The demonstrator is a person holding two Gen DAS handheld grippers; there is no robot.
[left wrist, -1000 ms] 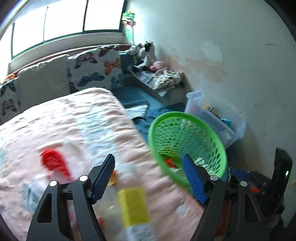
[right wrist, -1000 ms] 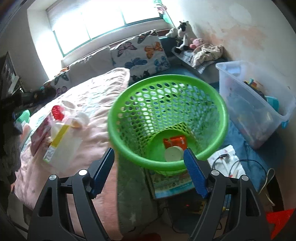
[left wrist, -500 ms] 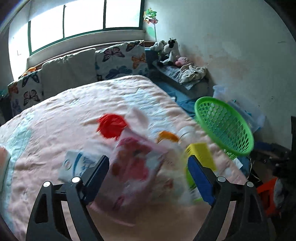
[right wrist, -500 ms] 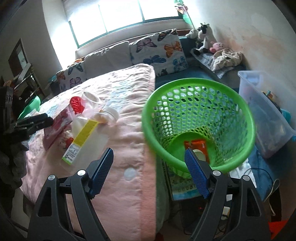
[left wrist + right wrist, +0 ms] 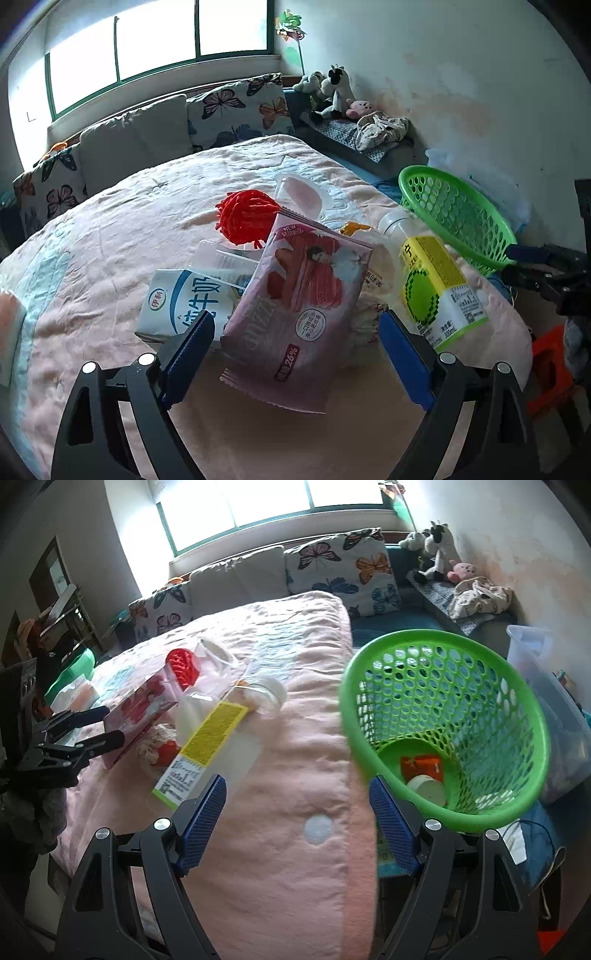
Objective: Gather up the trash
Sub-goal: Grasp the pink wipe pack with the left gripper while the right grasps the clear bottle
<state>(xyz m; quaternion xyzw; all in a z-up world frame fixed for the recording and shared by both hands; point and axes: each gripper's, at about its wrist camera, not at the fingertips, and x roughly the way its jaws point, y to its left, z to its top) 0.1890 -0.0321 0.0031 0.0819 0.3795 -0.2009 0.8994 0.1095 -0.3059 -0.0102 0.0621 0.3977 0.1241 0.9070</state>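
Left wrist view: left gripper [image 5: 295, 354] hangs over the trash pile at the bed's [image 5: 110, 236] near right corner, jaws wide and opening, empty; the pink wrapper [image 5: 299, 306] lies between them untouched. Milk carton [image 5: 181, 299], yellow-labelled bottle [image 5: 432, 288] and red yarn [image 5: 245, 218] sit around it. Step: reaching for the next piece; next, lower and close on the wrapper. A second ago this view faced the basket.

Right wrist view: right gripper [image 5: 297, 819] open, empty, above the bed edge. Green basket [image 5: 439, 642], just off the bed's right edge, has slid rightward in view.
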